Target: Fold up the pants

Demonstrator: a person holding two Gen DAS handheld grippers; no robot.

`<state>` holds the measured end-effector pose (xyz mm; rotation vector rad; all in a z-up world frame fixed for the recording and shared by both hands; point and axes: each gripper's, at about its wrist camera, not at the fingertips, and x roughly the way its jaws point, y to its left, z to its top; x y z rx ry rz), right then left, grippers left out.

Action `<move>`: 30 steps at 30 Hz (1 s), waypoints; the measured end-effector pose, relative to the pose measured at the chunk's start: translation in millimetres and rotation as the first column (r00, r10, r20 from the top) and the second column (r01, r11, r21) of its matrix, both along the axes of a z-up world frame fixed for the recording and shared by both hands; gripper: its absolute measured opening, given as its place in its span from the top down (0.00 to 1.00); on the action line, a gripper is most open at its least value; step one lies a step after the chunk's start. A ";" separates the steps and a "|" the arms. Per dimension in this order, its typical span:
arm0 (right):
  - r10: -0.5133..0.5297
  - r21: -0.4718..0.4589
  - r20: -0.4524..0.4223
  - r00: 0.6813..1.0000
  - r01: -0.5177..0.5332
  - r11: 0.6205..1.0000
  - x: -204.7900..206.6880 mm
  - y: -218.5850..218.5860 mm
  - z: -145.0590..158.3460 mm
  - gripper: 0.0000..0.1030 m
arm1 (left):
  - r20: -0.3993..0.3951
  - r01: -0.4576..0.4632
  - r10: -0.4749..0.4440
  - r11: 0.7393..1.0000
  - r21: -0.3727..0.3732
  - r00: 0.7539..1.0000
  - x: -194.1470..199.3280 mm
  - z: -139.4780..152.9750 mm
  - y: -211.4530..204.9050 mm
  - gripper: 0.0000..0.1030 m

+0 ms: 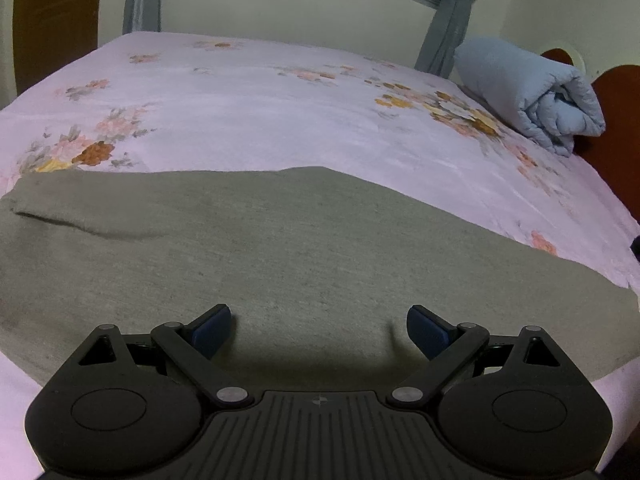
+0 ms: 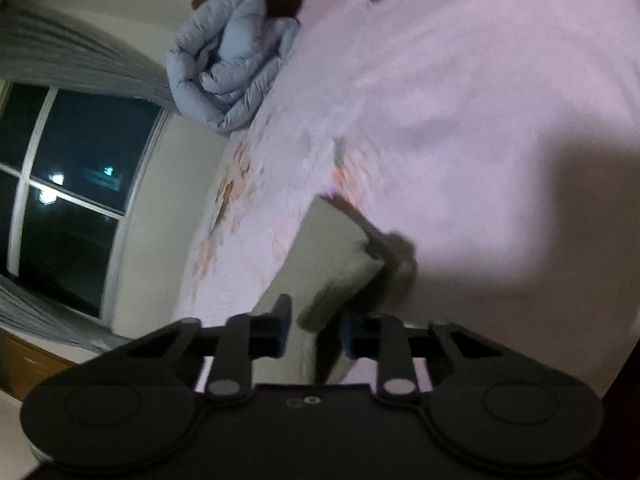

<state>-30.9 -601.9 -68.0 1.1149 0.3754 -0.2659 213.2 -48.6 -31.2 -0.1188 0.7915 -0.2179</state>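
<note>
A bed (image 1: 248, 120) with a pale pink flowered sheet fills the room's middle. A rolled light-blue quilt (image 1: 532, 92) lies at its reddish-brown headboard (image 1: 616, 128). Grey curtains (image 1: 448, 28) frame a dark window (image 2: 68, 184) in a cream wall (image 1: 280, 8); a wooden door (image 1: 56, 20) stands left.

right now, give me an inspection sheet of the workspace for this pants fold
surface: bed with a pink flowered sheet, mostly bare.
job's things: grey pants spread flat near the front edge; one end looks lifted and doubled.
clutter: rolled blue quilt at the headboard end, apart from the pants.
grippers: left gripper open, over the pants; right gripper jaws narrow, pants end between them, grip unclear through blur.
cables: nothing seen.
surroundings: dark window, grey curtains, wooden door.
</note>
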 end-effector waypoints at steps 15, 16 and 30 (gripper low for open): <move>-0.086 -0.161 -0.119 0.989 0.066 0.985 -20.6 3.1 -5.1 0.58 | -0.011 0.015 -0.015 1.000 0.015 1.000 -1.4 -3.1 0.3 0.09; -0.094 -0.113 -0.093 0.991 0.083 0.990 -27.8 0.9 -9.5 0.39 | -0.010 0.015 -0.014 1.000 0.016 1.000 -1.3 -3.0 0.0 0.09; -0.012 -0.023 -0.010 1.000 0.012 1.000 -1.5 10.6 -28.7 0.99 | -0.007 -0.016 0.017 0.991 0.133 1.000 -8.1 -8.9 -9.7 0.09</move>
